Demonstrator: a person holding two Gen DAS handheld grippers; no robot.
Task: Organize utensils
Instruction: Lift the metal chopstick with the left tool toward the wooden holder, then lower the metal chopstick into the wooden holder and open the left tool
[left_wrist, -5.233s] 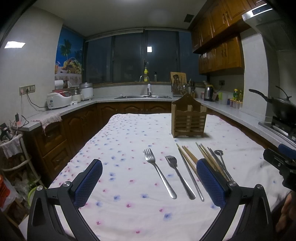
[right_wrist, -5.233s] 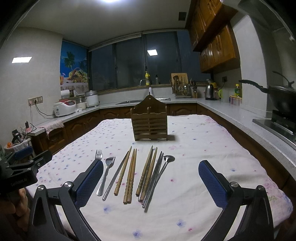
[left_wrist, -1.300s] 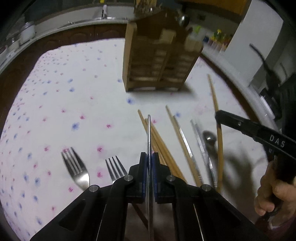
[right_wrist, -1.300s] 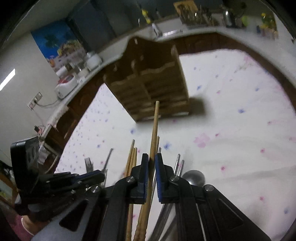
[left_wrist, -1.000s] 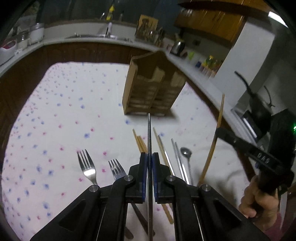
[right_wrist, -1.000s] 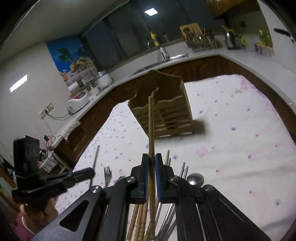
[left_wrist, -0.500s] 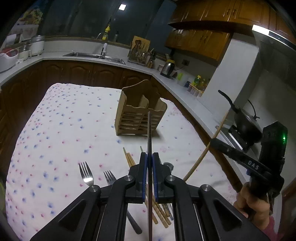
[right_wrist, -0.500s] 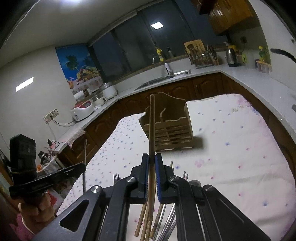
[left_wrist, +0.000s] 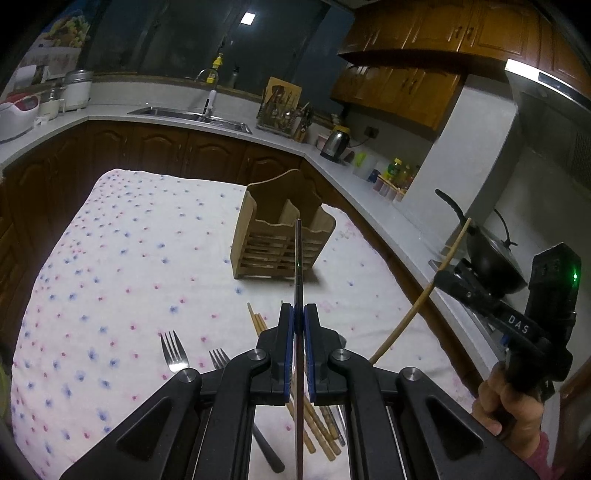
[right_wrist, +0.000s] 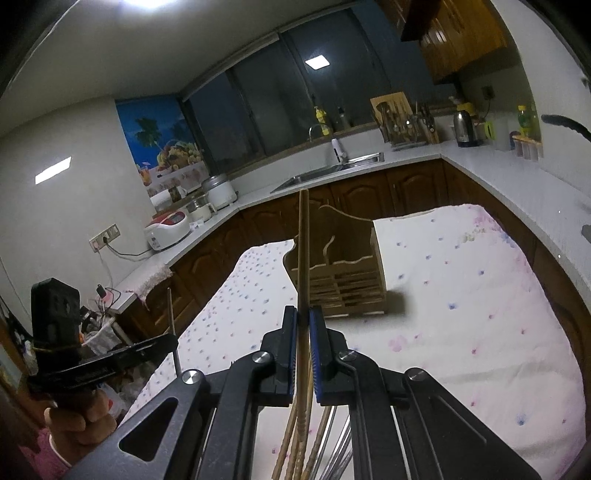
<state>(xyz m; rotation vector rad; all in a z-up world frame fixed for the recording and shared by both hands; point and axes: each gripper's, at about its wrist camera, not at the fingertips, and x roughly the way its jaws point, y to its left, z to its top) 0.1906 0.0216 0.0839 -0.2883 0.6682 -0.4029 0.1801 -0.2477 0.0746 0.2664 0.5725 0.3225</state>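
My left gripper (left_wrist: 299, 325) is shut on a thin metal chopstick (left_wrist: 298, 258), held in the air and pointing toward the wooden utensil holder (left_wrist: 282, 240). The right gripper (right_wrist: 303, 325) is shut on a wooden chopstick (right_wrist: 303, 258) that lines up with the holder's (right_wrist: 343, 273) left side. In the left wrist view the right gripper (left_wrist: 452, 278) hangs at the right with its chopstick (left_wrist: 417, 306) slanting. Two forks (left_wrist: 173, 354) and more wooden chopsticks (left_wrist: 258, 321) lie on the cloth below. The spoon is hidden behind the fingers.
The table wears a white cloth with small flowers (left_wrist: 122, 266). A black pan (left_wrist: 491, 262) sits on the stove close to the table's right edge. Worktops with a sink (right_wrist: 328, 173), a kettle (left_wrist: 334, 144) and rice cookers (right_wrist: 168, 229) ring the room.
Both grippers, open five seconds ago, have since shut on a chopstick each. Over the last second both have lifted away from the table, so the holder now looks smaller and farther.
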